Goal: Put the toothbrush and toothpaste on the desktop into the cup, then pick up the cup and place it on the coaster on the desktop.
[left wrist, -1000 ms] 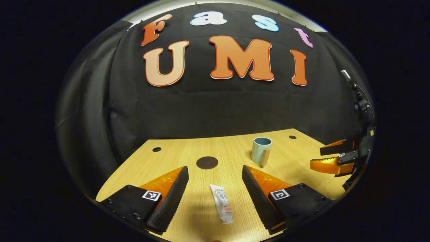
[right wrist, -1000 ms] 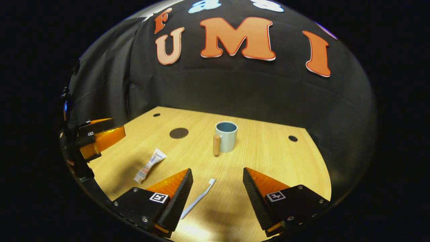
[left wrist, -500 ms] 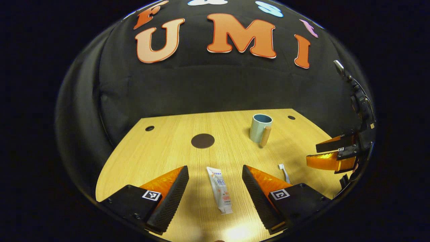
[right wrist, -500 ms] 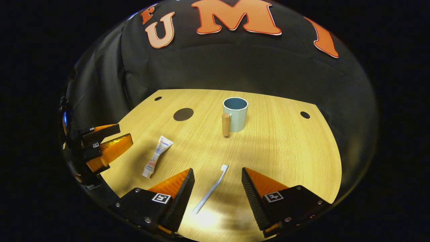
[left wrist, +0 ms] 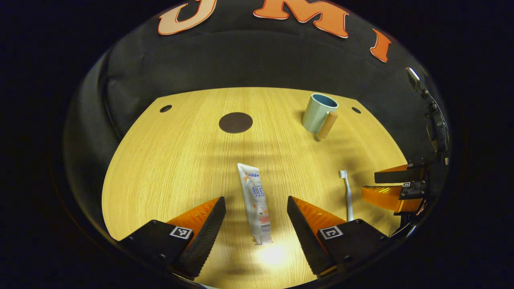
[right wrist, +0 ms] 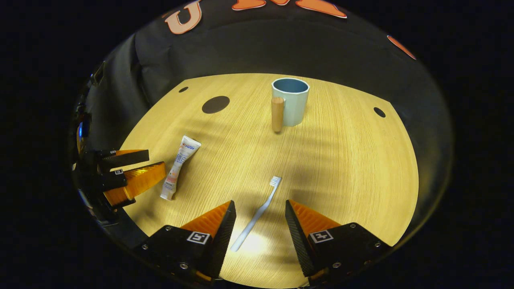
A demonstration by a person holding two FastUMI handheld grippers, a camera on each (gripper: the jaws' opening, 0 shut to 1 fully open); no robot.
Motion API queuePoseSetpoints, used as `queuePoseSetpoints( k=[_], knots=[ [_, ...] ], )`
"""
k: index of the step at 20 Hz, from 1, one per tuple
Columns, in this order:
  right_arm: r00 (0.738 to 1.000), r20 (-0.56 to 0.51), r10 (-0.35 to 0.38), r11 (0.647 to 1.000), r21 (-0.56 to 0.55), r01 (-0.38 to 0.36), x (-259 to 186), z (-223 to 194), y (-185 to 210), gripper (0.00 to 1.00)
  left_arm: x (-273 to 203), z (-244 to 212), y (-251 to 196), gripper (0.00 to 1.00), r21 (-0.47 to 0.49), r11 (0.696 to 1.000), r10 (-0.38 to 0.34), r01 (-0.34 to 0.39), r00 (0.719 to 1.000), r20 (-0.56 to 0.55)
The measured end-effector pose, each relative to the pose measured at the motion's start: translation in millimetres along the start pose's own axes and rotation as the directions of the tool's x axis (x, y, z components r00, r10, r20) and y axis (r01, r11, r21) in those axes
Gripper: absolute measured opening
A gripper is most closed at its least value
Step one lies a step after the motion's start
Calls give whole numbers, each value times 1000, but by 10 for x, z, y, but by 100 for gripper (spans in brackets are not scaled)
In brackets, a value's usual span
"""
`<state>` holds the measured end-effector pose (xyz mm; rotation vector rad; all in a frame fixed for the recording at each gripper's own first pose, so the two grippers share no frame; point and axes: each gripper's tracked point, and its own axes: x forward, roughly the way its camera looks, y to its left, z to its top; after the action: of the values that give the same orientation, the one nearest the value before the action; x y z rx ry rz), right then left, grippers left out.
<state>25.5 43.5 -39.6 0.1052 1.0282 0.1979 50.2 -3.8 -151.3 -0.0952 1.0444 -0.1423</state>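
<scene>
The cup (right wrist: 290,101) stands upright toward the back of the wooden desk (right wrist: 353,168), pale blue-green with a darker blue inside and a tan, peg-like handle turned toward the front edge. Taking the cup as the landmark: the dark round coaster (right wrist: 215,104) lies well to its left in the right gripper view, bare, at about the same depth. The toothpaste (right wrist: 178,166) lies flat in front of the cup and to the left, its wide crimped end nearer the front edge. The tube is white with blue and red lettering near its cap end — the print is too small and warped to make out reliably. The toothbrush (right wrist: 257,213) lies flat in front of the cup, well apart from it, its bristled head pointing back toward the cup.

The right hand-held gripper (right wrist: 260,224) hangs over the toothbrush with its jaws apart — the handle runs between the two fingers without either one touching it. In the left gripper view, the left hand-held gripper (left wrist: 256,220) likewise stands with its jaws spread on either side of the toothpaste (left wrist: 254,200), clamped on nothing. Each finger block carries a small square black-and-white marker.
</scene>
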Motion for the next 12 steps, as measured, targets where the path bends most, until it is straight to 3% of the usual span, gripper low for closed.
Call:
queuePoseSetpoints(
  k=[3,6,7,8,10,12],
  knots=[
    [999,-48,-14,1000,0,14,97,-108,-17,73,212,-33,38,96,-11,1000,16,-17,999,-52],
    [997,-73,-14,1000,23,15,196,-140,-16,66,359,-66,24,82,-20,1000,19,-21,995,-101],
    [997,-77,-22,1000,16,24,218,-145,-41,60,400,-71,4,77,-31,999,21,-24,994,-110],
    [996,-80,-29,999,10,30,239,-142,-66,64,434,-77,-3,71,-42,999,26,-31,992,-124],
    [994,-100,-37,999,4,38,278,-188,-81,64,524,-108,4,46,-46,998,43,-50,989,-144],
    [993,-110,-39,999,-1,40,310,-214,-78,64,540,-43,12,41,-60,996,62,-71,988,-142]
  ],
)
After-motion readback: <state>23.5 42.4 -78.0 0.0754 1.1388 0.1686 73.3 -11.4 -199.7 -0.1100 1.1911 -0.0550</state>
